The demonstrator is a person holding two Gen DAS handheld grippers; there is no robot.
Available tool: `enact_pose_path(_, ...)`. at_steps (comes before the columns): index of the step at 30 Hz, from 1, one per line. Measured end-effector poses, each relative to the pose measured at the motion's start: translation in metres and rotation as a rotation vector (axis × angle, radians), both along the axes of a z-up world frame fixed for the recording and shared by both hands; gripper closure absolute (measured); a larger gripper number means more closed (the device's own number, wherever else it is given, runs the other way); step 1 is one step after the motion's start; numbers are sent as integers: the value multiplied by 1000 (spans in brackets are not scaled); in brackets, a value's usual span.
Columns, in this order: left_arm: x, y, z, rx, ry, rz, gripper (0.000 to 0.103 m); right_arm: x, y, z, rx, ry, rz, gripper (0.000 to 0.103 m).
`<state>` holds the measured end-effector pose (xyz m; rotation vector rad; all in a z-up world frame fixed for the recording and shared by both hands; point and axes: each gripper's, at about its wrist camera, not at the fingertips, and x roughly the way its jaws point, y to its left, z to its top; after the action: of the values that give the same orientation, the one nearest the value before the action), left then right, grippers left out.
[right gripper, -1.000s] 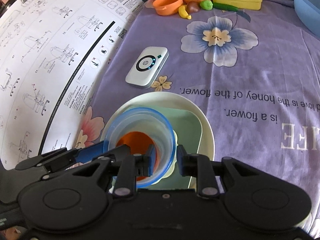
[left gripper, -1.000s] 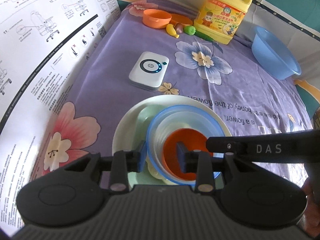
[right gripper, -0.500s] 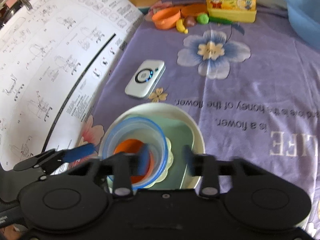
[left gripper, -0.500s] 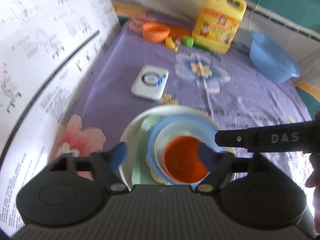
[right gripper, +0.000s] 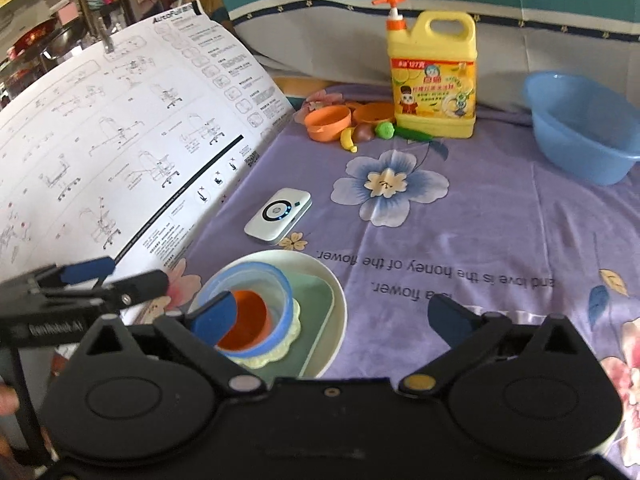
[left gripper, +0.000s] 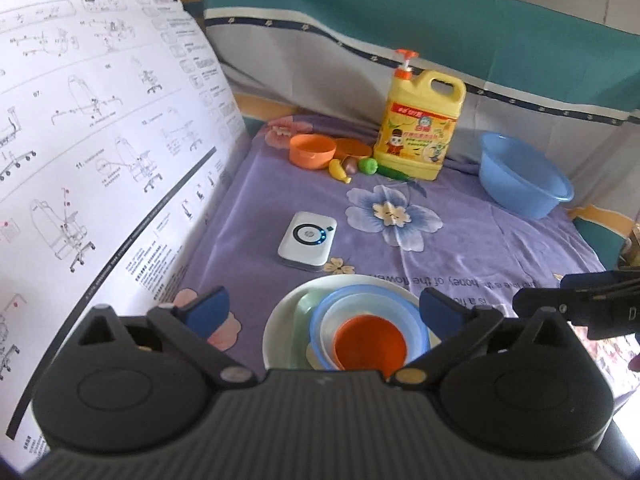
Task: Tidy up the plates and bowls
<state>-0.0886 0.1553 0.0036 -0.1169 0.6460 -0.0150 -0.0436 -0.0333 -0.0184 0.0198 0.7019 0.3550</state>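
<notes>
Left wrist view puts the stack just ahead of your left gripper (left gripper: 324,308), near the front edge of the purple flowered cloth (left gripper: 460,248). The stack sits upright, mouths facing up: a white plate (left gripper: 280,328) at the bottom, a pale green square dish (left gripper: 306,308) on it, then a blue-rimmed clear bowl (left gripper: 360,296), with the orange bowl (left gripper: 370,344) nested inside. The pieces are round or nearly square, so no long axis stands out; in the right wrist view the bowls sit toward the left side of the plate (right gripper: 336,292), on a yellowish scalloped piece (right gripper: 280,350).

Compared with a second ago, your jaws have changed: the left ones were closed over the blue bowl's rim and the right ones were nearly shut at its other side. Now both pairs are spread wide and hold nothing. Both grippers have also pulled up and back, so more of the far end shows, with the yellow detergent jug (left gripper: 420,132) and the blue basin (left gripper: 520,184).

Your right gripper (right gripper: 332,312) hovers above and just right of the stack, tilted down toward it. The left one points forward over the stack's near edge.
</notes>
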Motion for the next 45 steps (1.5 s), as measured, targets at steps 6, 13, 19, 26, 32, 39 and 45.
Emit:
enact_pose_path(6,-18,-7,1,21,-12,-29,0,-21,-3,-4,-53,-48,32,0)
enact_pose_path(13,-28,-15,-10,88,17,-44,0,-33,-3,-15,-71,-8,33,0)
enact_pose_path(19,-25,-13,-29,105,73,-23,0,-36,-3,-31,-104,49,16,0)
enact_pose_path(26,-23,-9,-43,111,99,-17,0,-34,-4,-40,-128,74,-5,0)
enact_pose_path(32,-21,-10,-53,115,120,-25,0,-34,0,-47,-155,87,7,0)
enact_pose_path(39,-20,-13,-62,108,143,-40,0,-34,5,-55,-191,82,28,0)
enact_pose_path(45,-17,-12,-67,104,160,-41,0,-34,10,-59,-219,80,57,0)
